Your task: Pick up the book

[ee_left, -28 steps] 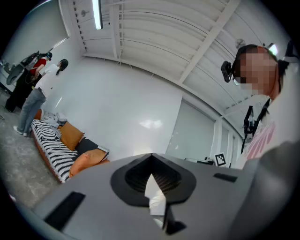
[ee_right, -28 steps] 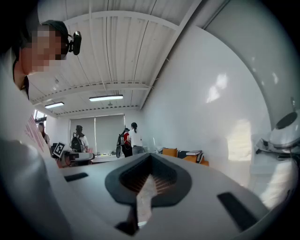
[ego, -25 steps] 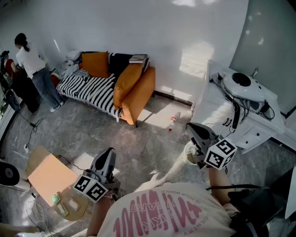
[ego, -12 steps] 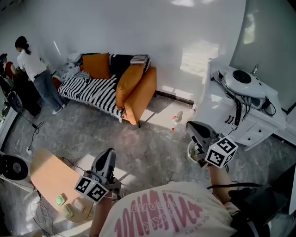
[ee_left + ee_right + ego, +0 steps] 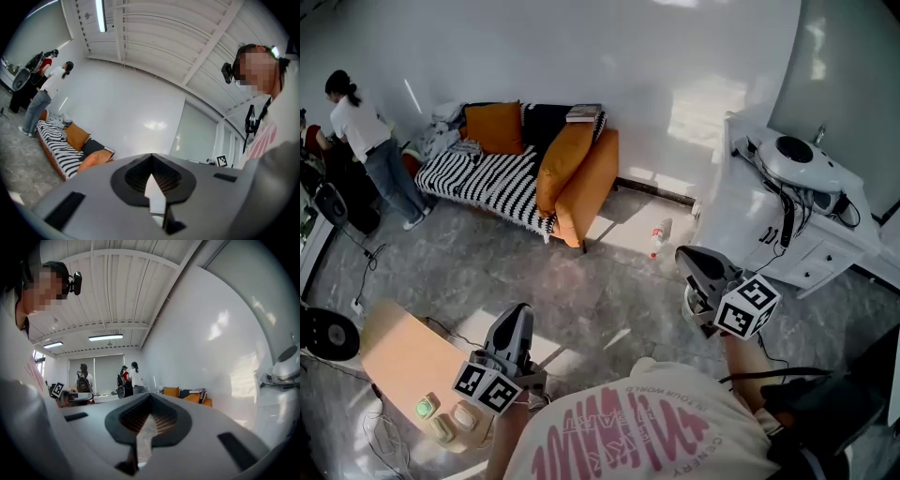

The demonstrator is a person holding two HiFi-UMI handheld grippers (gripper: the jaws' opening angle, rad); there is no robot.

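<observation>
The orange sofa (image 5: pixel 581 178) stands well apart from the person, at eleven o'clock in the head view, across the grey floor (image 5: pixel 609 300). The left gripper (image 5: pixel 517 311) at seven o'clock and the right gripper (image 5: pixel 684 258) at four o'clock both have their jaws pressed together, holding nothing. The book (image 5: pixel 581 113) lies untouched on the sofa's back corner. As I judge it, nothing is done yet: approach, grasp and lift all remain.

The tool (image 5: pixel 152 182) fills the lower frame, its jaws together with nothing between them. Beyond it at the left, a striped sofa (image 5: pixel 54 144) with orange cushions (image 5: pixel 76 136) carries a book (image 5: pixel 108 149) at its far end. A person (image 5: pixel 44 98) stands near its other end.
</observation>
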